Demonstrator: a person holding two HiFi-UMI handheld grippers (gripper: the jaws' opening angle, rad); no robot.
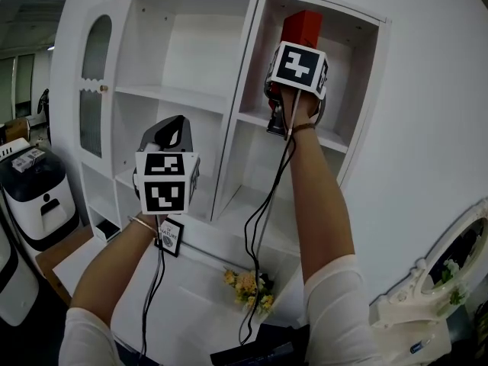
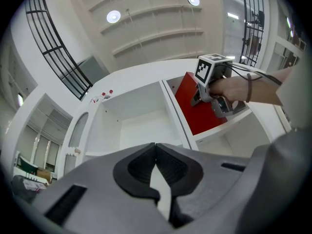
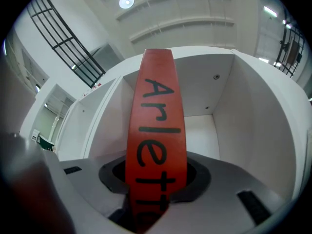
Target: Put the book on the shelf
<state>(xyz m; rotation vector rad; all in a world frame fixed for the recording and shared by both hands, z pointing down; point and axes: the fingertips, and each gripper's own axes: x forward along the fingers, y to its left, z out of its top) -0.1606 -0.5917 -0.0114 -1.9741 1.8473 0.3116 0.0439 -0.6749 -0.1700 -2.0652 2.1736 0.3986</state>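
We hold the book [image 3: 157, 111] upright in the right claw [image 3: 156, 182], whose jaws stand part-way apart and press on its covers. It stands in the mouth of the shelf's [image 1: 171, 94] upper right bay [image 3: 204, 130]. We cannot tell whether its foot touches the board [image 1: 332, 139].

To do this well, we judge, we keep the book plumb, carry it straight in toward 12 o'clock, and seat its foot flat before the jaws part. The divider [image 1: 245, 75] lies close at 9 o'clock of the book and the roof [image 3: 200, 82] sits near its top edge, so room is tight there. Toward 3 o'clock the bay is open as far as the side wall [image 3: 265, 116].

The left claw [image 2: 156, 165], jaws together and empty, hangs at 8 o'clock, well apart.
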